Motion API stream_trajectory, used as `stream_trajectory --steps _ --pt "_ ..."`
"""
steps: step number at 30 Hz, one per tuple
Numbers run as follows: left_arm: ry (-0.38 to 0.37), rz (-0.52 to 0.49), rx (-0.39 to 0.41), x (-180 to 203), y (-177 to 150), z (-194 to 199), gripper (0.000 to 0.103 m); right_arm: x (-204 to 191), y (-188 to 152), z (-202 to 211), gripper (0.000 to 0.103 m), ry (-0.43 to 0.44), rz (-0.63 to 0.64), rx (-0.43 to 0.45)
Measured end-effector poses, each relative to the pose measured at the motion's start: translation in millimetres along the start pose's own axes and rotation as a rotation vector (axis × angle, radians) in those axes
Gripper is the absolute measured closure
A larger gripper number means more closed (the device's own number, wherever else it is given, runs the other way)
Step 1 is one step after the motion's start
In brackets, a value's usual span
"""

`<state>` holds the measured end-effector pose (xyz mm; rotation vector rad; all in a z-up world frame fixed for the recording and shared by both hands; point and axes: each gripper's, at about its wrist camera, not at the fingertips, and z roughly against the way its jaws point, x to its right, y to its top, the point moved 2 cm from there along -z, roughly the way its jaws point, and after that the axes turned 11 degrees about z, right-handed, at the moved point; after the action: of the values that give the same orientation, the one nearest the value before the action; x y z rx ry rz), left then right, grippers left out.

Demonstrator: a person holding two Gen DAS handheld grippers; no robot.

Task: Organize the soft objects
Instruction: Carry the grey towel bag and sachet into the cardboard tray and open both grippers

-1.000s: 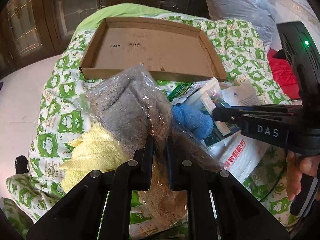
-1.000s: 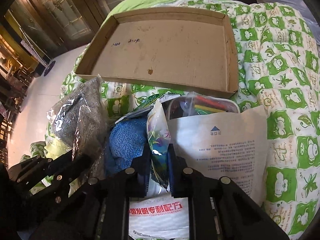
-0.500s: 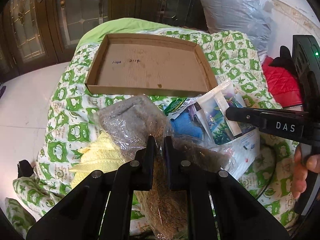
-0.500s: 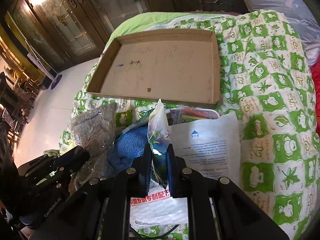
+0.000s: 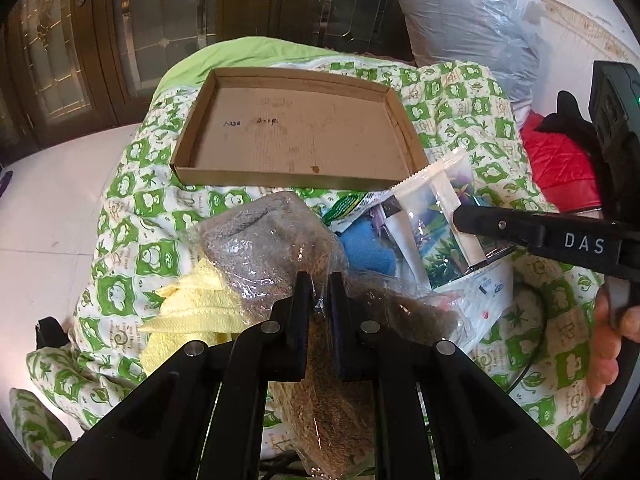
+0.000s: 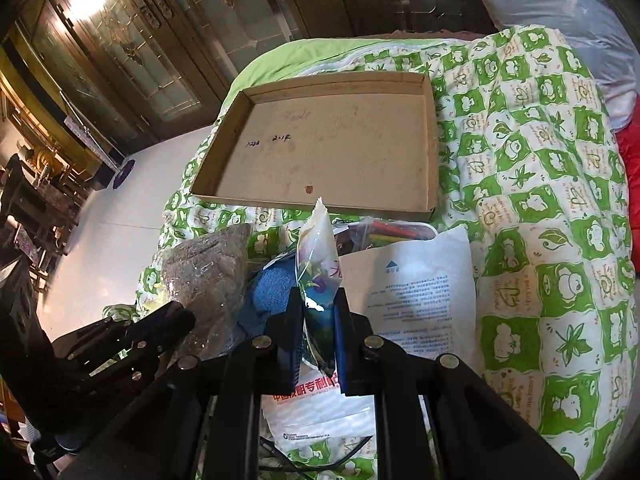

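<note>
My left gripper [image 5: 319, 282] is shut on a clear plastic bag of grey-brown fluffy cloth [image 5: 264, 236], lifted a little off the bed. That bag [image 6: 208, 268] also shows in the right wrist view, with the left gripper [image 6: 176, 320] low at the left. My right gripper [image 6: 317, 300] is shut on a flat printed sachet [image 6: 316, 248], which stands up between its fingers. From the left wrist view the sachet [image 5: 436, 216] hangs from the right gripper [image 5: 460, 220]. An empty cardboard tray [image 5: 200, 140] [image 6: 430, 152] lies further back on the green-patterned quilt [image 5: 132, 208].
A blue cloth [image 5: 368, 252], a yellow cloth [image 5: 192, 312], a white printed bag [image 6: 416, 292] and a clear case of coloured sticks [image 6: 392, 232] lie in the pile. A grey plastic-wrapped bundle [image 5: 468, 20] and a red item [image 5: 556, 160] sit at the right. A hand [image 5: 608, 344] holds the right gripper.
Both grippers have risen with their loads, so the tray and quilt look further away. The sachet now stands clear above the pile, and the fluffy bag hangs higher.
</note>
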<state>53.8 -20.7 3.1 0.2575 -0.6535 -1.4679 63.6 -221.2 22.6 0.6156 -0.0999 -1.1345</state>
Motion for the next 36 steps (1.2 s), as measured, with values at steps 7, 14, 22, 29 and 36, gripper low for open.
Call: stream_trajectory --steps 7,14,22,29,36 --pt "0.005 -0.026 0.041 3 17 12 0.095 2 5 5 0.091 0.001 -0.007 0.022" --pt "0.031 -0.081 0.080 8 44 18 0.095 7 14 3 0.091 -0.005 -0.007 0.021" --pt "0.069 -0.123 0.091 10 88 -3 0.095 13 44 -9 0.091 -0.024 -0.002 0.008" --pt "0.096 -0.099 0.084 -2 120 -37 0.095 26 80 -33 0.091 -0.045 -0.036 0.013" --pt "0.105 -0.083 0.072 -14 143 -71 0.095 46 102 -73 0.091 -0.050 -0.087 -0.010"
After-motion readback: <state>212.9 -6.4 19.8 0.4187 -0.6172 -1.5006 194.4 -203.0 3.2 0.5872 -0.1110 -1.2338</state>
